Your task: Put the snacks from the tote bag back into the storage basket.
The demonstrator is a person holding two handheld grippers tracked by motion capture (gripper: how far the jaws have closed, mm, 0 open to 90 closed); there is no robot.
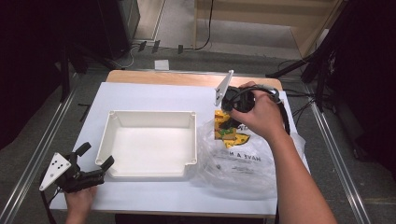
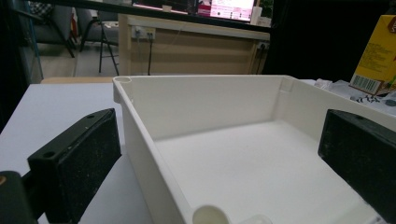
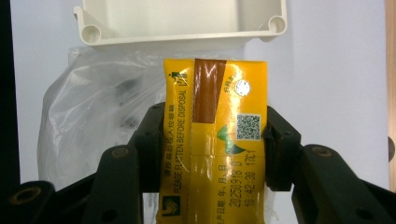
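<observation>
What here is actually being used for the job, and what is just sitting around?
In use:
- yellow drink carton, clamped by the right gripper
- clear crinkled plastic bag beneath it
- white rectangular plastic tray; the open left gripper straddles its near corner

Just around:
- black cables on the floor
- wooden shelving unit behind the table

The rectangular white plastic tray looks matt and smooth. The yellow carton is glossy. The clear plastic bag is crinkled and shiny.
</observation>
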